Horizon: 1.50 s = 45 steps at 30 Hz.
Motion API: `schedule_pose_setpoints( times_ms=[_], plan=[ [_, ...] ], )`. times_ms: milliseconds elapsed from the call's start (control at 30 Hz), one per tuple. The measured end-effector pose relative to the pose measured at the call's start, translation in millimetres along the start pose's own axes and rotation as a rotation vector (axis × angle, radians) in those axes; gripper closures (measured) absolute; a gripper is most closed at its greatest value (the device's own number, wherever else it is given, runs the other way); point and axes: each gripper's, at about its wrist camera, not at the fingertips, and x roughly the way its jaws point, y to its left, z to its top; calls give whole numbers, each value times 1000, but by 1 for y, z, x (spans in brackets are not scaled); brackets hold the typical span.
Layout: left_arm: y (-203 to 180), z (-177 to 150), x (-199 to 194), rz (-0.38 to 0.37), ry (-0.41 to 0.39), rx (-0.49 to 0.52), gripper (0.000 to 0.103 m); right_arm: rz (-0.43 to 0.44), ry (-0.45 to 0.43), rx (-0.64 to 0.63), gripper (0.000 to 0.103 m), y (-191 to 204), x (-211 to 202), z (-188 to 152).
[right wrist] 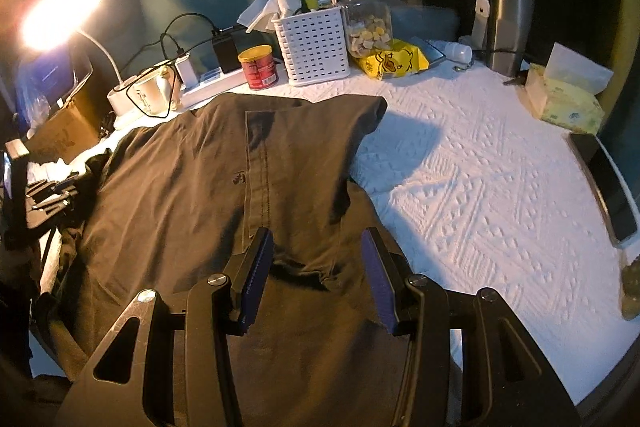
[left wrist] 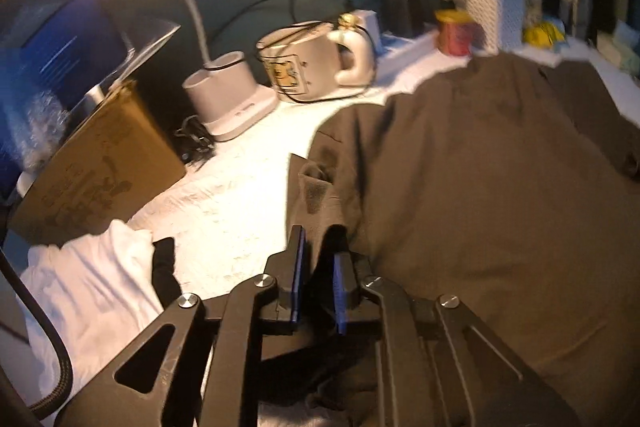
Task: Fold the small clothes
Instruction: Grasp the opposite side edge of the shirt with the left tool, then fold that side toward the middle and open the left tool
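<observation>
step: I am pinching the dark brown cotton shirt (right wrist: 224, 187) edge with my left gripper (left wrist: 320, 259), jaws clamped on cloth | right gripper (right wrist: 316, 259) hovering over that shirt, jaws apart | next: I judge the right must grip, then both fold across the shirt.

home desk | lamp (right wrist: 60, 15), mug (left wrist: 304, 61), snack jar (right wrist: 366, 21), tissue box (right wrist: 568, 95)

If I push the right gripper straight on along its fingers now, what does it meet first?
Most likely the brown shirt itself. The right gripper points down at it, jaws open, with a dark fold of the cloth lying between the fingers. Depth is hard to judge, but nothing else shows in that line before the fabric.
</observation>
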Motion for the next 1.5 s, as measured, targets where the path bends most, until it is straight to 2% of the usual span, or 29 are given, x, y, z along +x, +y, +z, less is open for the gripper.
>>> schedule_pose_setpoints(
  times_ms=[167, 300, 533, 733, 933, 1067, 1167, 1233, 1300, 1367, 1433, 1500],
  plan=[
    [11, 11, -9, -42, -17, -103, 98, 31, -8, 21, 54, -12, 5, 3],
    [12, 19, -6, -68, 0, -136, 101, 48, -19, 27, 54, -19, 7, 3],
    [-2, 37, -10, -114, -6, -132, 101, 57, -38, 61, 54, -40, 6, 0],
    [-33, 60, -10, -196, -7, -103, 101, 66, -54, 85, 54, -56, 6, -2],
    [-71, 72, 16, -293, 70, -80, 101, 74, -69, 88, 54, -64, 5, -2],
    [-83, 67, 39, -329, 144, -120, 100, 69, -88, 88, 54, -68, 2, 1],
    [-84, 62, 41, -377, 178, -148, 99, 68, -99, 80, 54, -68, -1, 4],
    [-81, 58, 35, -390, 175, -149, 92, 66, -103, 73, 54, -66, -2, 5],
    [-76, 53, 25, -389, 154, -138, 73, 66, -101, 67, 54, -65, -2, 5],
    [-72, 46, 14, -380, 122, -117, 40, 66, -96, 61, 54, -63, -1, 4],
    [-69, 40, 5, -363, 98, -90, 32, 66, -90, 53, 54, -60, -2, 2],
    [-67, 30, -5, -342, 89, -59, 32, 66, -87, 45, 54, -56, -3, 1]
  ],
)
